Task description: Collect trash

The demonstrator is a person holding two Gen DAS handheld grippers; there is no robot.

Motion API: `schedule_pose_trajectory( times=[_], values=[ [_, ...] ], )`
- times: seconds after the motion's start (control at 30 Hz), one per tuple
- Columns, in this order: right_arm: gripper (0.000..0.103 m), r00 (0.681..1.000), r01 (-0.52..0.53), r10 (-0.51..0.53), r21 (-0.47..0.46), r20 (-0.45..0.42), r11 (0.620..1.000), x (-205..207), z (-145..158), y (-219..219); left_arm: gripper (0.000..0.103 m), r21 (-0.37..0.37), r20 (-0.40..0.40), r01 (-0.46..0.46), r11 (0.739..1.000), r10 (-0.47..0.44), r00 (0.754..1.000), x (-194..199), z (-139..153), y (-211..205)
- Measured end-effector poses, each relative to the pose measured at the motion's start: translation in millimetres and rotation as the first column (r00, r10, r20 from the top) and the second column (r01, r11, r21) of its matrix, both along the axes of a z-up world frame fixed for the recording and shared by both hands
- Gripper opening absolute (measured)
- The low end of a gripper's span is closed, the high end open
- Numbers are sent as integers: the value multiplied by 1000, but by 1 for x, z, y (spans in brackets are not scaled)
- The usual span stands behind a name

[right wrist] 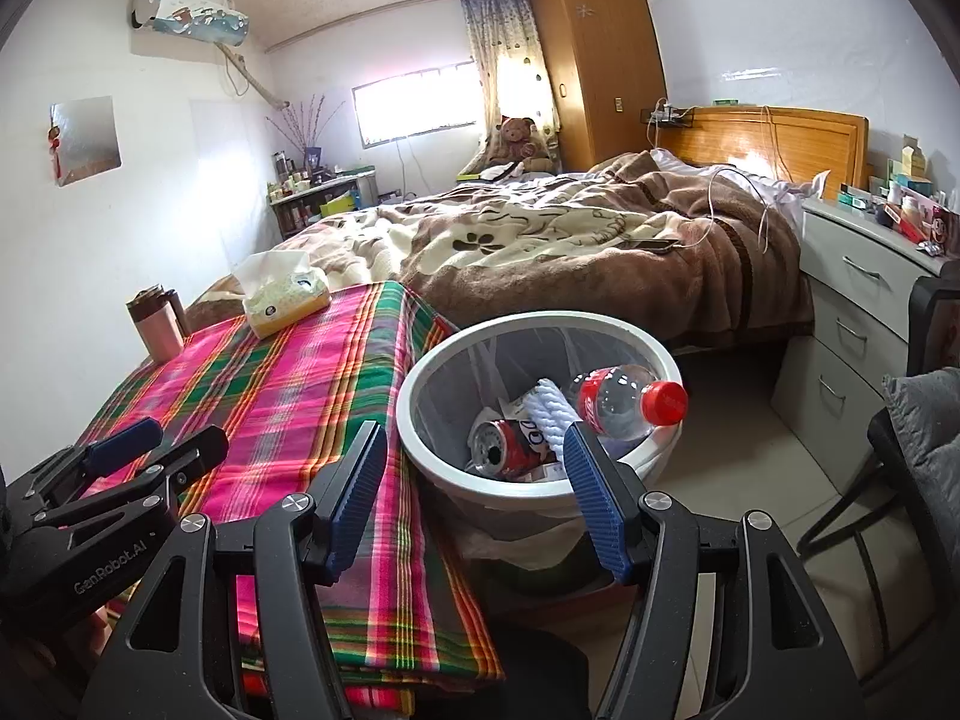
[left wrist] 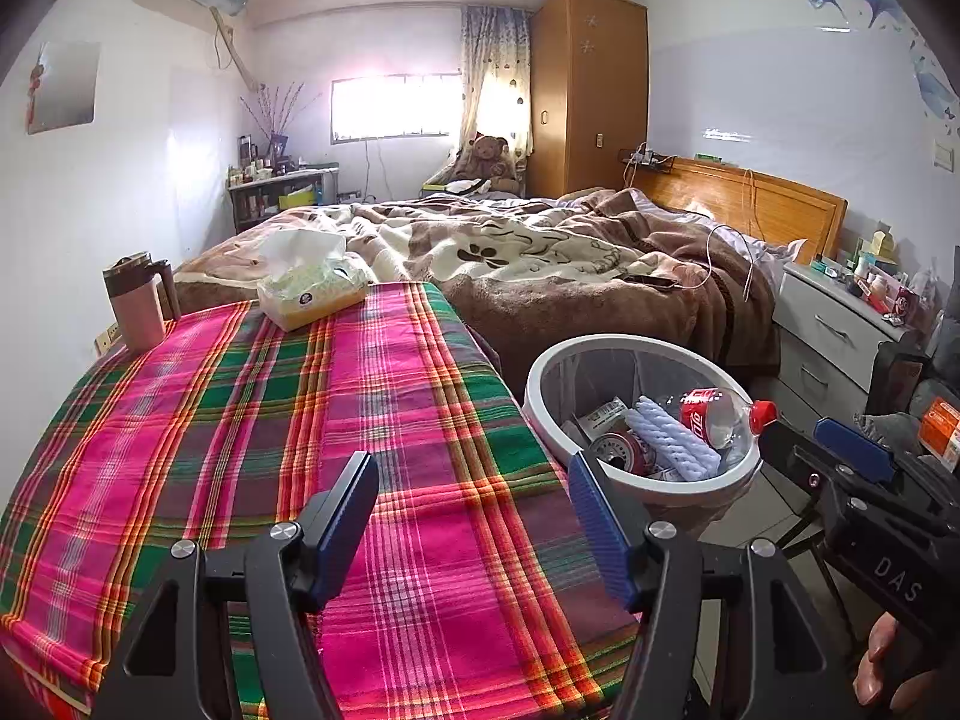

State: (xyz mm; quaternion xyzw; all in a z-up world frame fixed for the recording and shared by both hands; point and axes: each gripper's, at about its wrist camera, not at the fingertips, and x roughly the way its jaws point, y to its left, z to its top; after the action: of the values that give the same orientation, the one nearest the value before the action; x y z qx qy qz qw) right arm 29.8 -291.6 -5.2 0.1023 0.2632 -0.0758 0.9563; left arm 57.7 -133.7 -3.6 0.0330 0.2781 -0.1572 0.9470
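1. The bin (right wrist: 420, 396) is round, with a white rim and a grey mesh wall lined by a thin bag; it stands on the floor, just beside the table's edge and in front of the bed (left wrist: 540, 264).
2. Inside it lie a clear cola bottle (right wrist: 612, 399) with a red cap and red label (its cap end propped on the rim), a crushed red can (right wrist: 510, 447), a pale twisted rope-like piece (right wrist: 555, 414) and some paper scraps.
3. The left gripper (left wrist: 474, 516) hovers over the plaid cloth (left wrist: 270, 420), jaws apart with nothing between them.
4. The right gripper (right wrist: 477, 486) hangs over the bin's near rim, jaws apart and empty too.
5. On the far end of the cloth sit a tissue pack (left wrist: 312, 288) and a pink mug (left wrist: 135, 306), well apart from both grippers.
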Motion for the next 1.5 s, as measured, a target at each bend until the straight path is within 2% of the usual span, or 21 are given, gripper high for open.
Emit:
schedule_pose_trajectory(
  times=[1.5],
  values=[
    [63, 1000, 0, 0, -7, -2, 1000, 1, 2, 3, 65, -4, 0, -10, 1000, 10, 1000, -1, 1, 3]
  ],
)
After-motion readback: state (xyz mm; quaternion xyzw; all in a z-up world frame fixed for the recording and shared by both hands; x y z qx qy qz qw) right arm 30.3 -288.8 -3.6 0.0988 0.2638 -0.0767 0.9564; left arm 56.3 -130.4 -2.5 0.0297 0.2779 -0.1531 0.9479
